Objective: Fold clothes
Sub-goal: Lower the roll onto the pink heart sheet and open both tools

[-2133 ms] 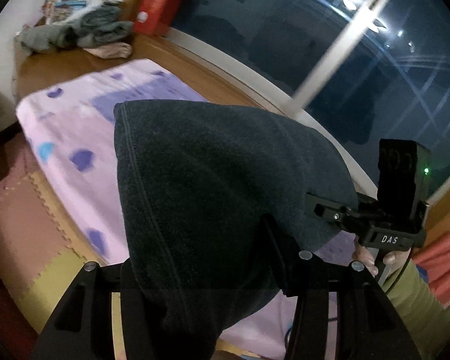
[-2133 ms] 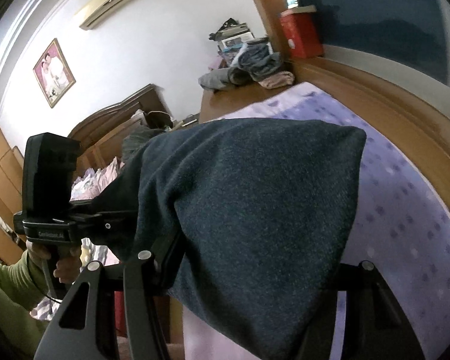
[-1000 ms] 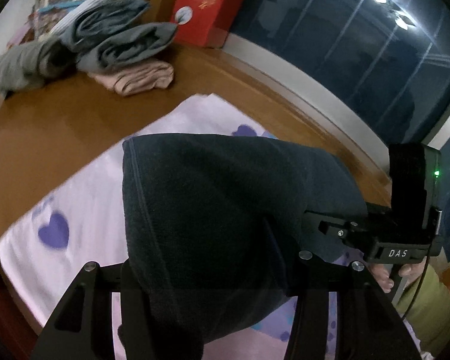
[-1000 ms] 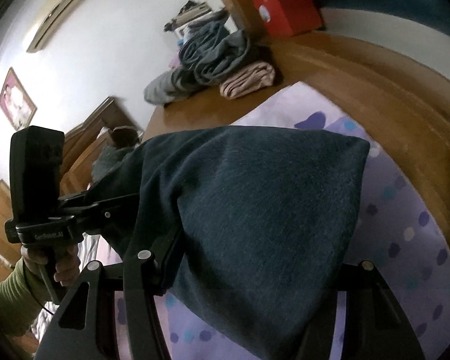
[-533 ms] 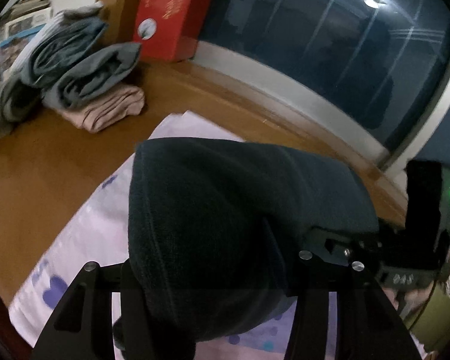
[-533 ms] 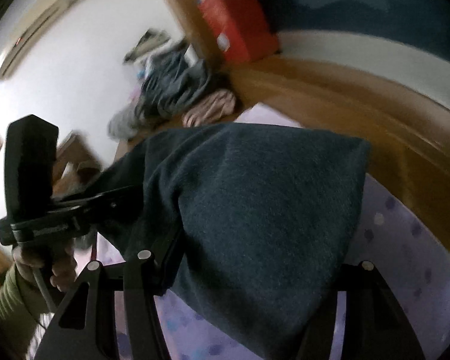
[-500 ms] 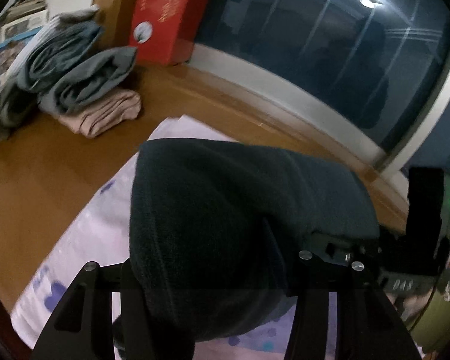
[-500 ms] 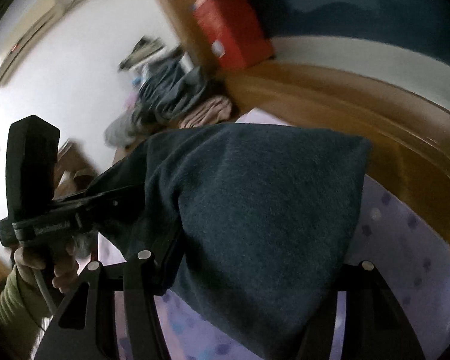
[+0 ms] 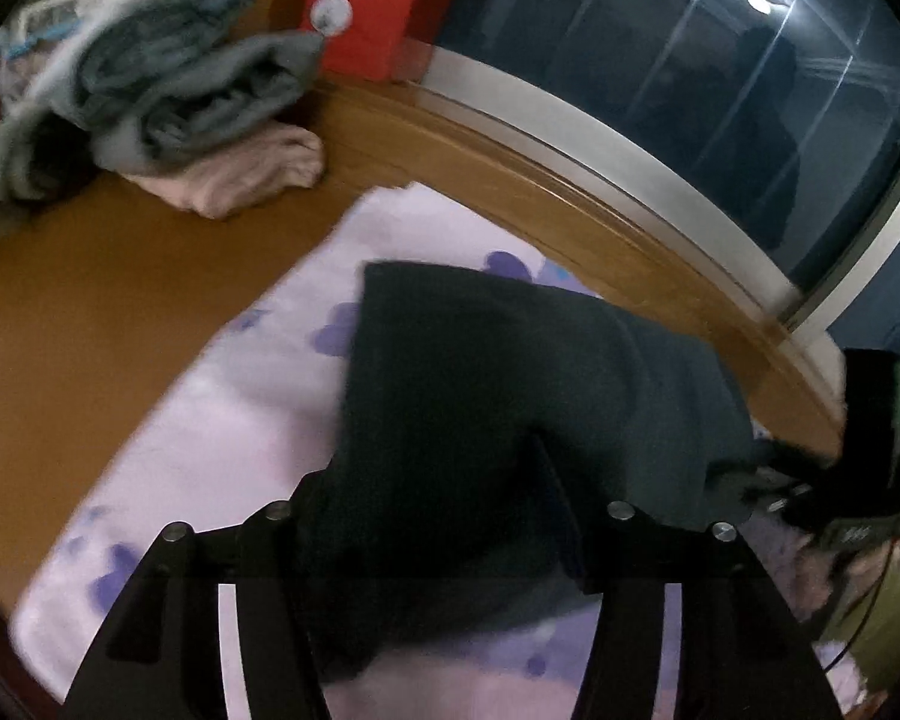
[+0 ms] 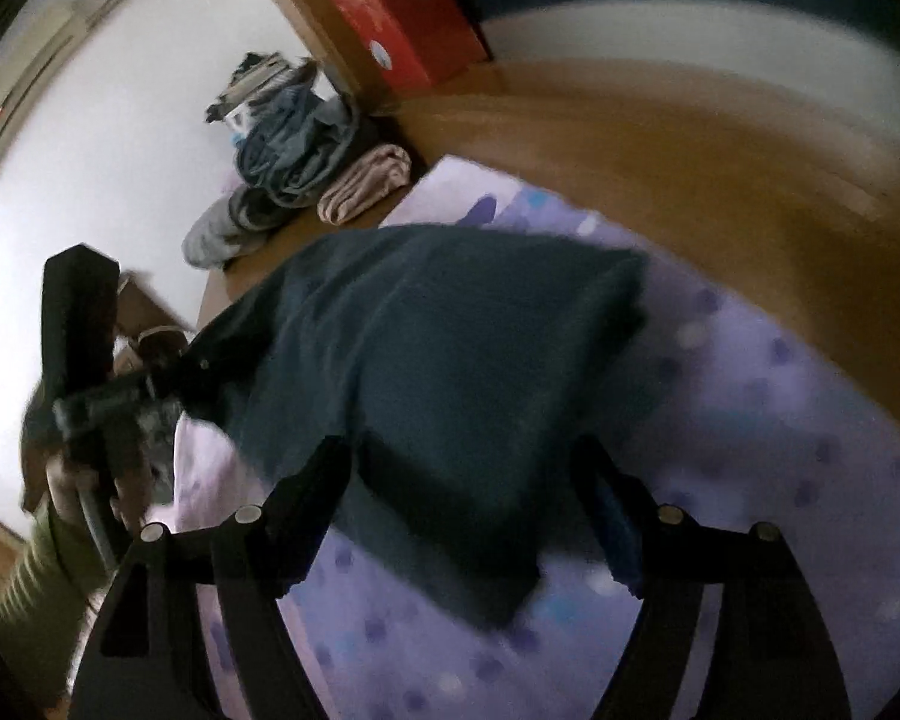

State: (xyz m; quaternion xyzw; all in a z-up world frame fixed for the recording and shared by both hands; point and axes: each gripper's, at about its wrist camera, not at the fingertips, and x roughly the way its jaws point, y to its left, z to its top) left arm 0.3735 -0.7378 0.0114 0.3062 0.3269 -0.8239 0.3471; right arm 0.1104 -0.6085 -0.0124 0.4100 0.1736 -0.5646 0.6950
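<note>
A dark folded garment point(image 9: 510, 390) hangs low over the lilac sheet point(image 9: 222, 420). My left gripper point(image 9: 426, 480) has the cloth filling the gap between its fingers and touching both; its jaws are opening. In the right wrist view the same garment point(image 10: 450, 348) sags onto the sheet point(image 10: 780, 420). My right gripper point(image 10: 462, 468) is opening too: its left finger touches the cloth, and a gap shows at its right finger. Each gripper appears in the other's view, the right gripper point(image 9: 768, 480) and the left gripper point(image 10: 180, 372), at opposite ends of the garment.
A pile of folded grey and pink clothes point(image 9: 180, 96) lies on the wooden platform point(image 9: 90, 276) beyond the sheet's far corner, beside a red box point(image 9: 378, 0). A dark window point(image 9: 690, 72) runs along the right. A hand point(image 10: 78, 492) in a green sleeve holds the left gripper.
Both grippers carried the garment closer to the sheet's far corner. The right jaws have spread and the cloth has slipped down onto the sheet. The pictures are now blurred by motion.
</note>
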